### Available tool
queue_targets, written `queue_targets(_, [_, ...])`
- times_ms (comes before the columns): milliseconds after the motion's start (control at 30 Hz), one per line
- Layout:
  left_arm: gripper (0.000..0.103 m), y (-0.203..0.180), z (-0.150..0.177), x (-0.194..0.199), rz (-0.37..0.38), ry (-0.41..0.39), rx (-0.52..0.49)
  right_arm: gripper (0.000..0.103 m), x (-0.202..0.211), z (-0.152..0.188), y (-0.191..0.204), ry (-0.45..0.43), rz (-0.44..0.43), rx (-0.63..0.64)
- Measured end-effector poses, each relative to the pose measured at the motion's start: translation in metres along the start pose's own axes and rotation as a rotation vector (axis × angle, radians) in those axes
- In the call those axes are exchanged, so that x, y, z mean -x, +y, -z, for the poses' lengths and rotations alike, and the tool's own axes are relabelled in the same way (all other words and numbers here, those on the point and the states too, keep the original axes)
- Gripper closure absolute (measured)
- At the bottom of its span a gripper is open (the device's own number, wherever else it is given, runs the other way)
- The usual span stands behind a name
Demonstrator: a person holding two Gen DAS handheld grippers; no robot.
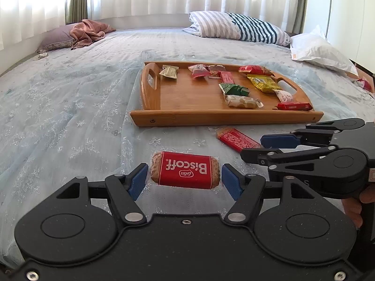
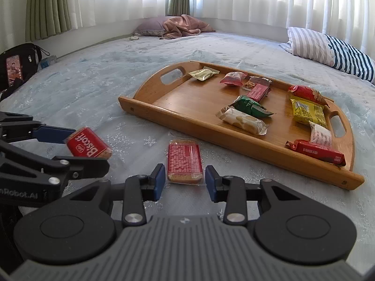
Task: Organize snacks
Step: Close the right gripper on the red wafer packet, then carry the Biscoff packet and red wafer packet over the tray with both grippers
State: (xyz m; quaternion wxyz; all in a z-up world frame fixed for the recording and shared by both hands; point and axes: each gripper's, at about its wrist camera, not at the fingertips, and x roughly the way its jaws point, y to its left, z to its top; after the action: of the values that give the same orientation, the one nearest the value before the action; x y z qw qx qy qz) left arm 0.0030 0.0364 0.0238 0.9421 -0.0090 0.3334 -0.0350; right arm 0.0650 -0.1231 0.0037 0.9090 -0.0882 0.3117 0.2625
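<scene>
A red Biscoff packet [image 1: 185, 169] sits lengthwise between my left gripper's [image 1: 185, 180] blue pads, which are shut on its ends. The right wrist view shows that packet [image 2: 89, 146] tilted just above the bed in the left gripper [image 2: 90, 147]. A second red biscuit packet [image 2: 185, 164] lies flat on the bed. Its near end is between my right gripper's [image 2: 185, 181] pads, with a thin gap on each side. The wooden tray [image 1: 225, 118] beyond holds several wrapped snacks.
The tray [image 2: 211, 135] has handle cut-outs at both ends. A striped pillow [image 1: 234, 25], a white bag [image 1: 316, 51] and a pink cloth [image 1: 89, 31] lie at the bed's far side. A phone [image 2: 14, 70] leans on a black bag at left.
</scene>
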Motion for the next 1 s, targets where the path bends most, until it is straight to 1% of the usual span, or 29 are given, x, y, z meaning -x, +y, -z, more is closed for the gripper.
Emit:
queue_targets(33, [0.036, 0.000, 0.000, 0.000, -0.002, 0.000, 0.000, 0.056, 0.001, 0.000, 0.000, -0.005, -0.004, 0.003])
queue_targets(67, [0.036, 0.001, 0.000, -0.001, -0.003, 0.001, 0.000, 0.049, 0.003, 0.000, 0.000, -0.010, -0.007, 0.007])
queue_targets(100, [0.036, 0.001, 0.000, -0.001, -0.004, 0.002, 0.000, 0.045, 0.004, -0.001, 0.000, -0.017, -0.006, 0.012])
queue_targets(133, [0.036, 0.002, 0.000, -0.002, -0.005, 0.002, 0.001, 0.044, 0.004, -0.002, 0.000, -0.023, -0.001, 0.013])
queue_targets(200, [0.036, 0.002, 0.000, -0.002, -0.005, 0.002, 0.001, 0.043, 0.006, -0.004, -0.004, -0.035, 0.007, -0.003])
queue_targets(300, [0.036, 0.002, 0.000, -0.002, -0.004, 0.004, 0.002, 0.043, 0.006, -0.008, -0.015, -0.044, -0.002, -0.065])
queue_targets(400, [0.036, 0.003, 0.000, -0.003, 0.000, 0.012, 0.005, 0.043, -0.002, -0.010, -0.024, -0.022, 0.015, -0.120])
queue_targets(433, [0.036, 0.004, 0.001, -0.003, 0.003, 0.014, 0.007, 0.046, -0.006, -0.010, -0.026, -0.006, 0.013, -0.133])
queue_targets(467, [0.036, 0.004, 0.001, -0.003, 0.004, 0.014, 0.008, 0.051, -0.010, -0.010, -0.027, 0.011, 0.010, -0.143])
queue_targets(500, [0.036, 0.005, 0.001, -0.002, 0.004, 0.014, 0.007, 0.059, -0.013, -0.009, -0.026, 0.024, 0.006, -0.146])
queue_targets(533, [0.036, 0.005, 0.001, -0.002, 0.004, 0.015, 0.005, 0.062, -0.013, -0.008, -0.024, 0.022, 0.002, -0.142])
queue_targets(600, [0.036, 0.007, 0.001, -0.002, 0.002, 0.015, 0.001, 0.066, -0.011, -0.007, -0.018, 0.022, -0.015, -0.111])
queue_targets(700, [0.036, 0.007, 0.000, -0.004, -0.005, 0.013, 0.005, 0.067, -0.008, -0.006, -0.010, 0.031, -0.054, -0.084])
queue_targets(800, [0.036, 0.009, -0.001, -0.005, -0.008, 0.009, 0.012, 0.063, -0.006, -0.006, -0.002, 0.024, -0.050, -0.050])
queue_targets(867, [0.036, 0.011, -0.002, -0.005, -0.009, 0.006, 0.011, 0.059, -0.007, -0.006, 0.002, 0.014, -0.029, -0.026])
queue_targets(900, [0.036, 0.011, -0.002, -0.005, -0.008, 0.005, 0.006, 0.055, -0.008, -0.007, 0.003, 0.011, -0.023, -0.020])
queue_targets(967, [0.036, 0.011, -0.005, -0.005, -0.004, 0.004, -0.006, 0.053, -0.010, -0.008, 0.005, 0.011, -0.025, -0.017])
queue_targets(1000, [0.036, 0.011, -0.006, -0.005, 0.000, 0.004, -0.011, 0.048, -0.012, -0.008, 0.006, 0.011, -0.025, -0.017])
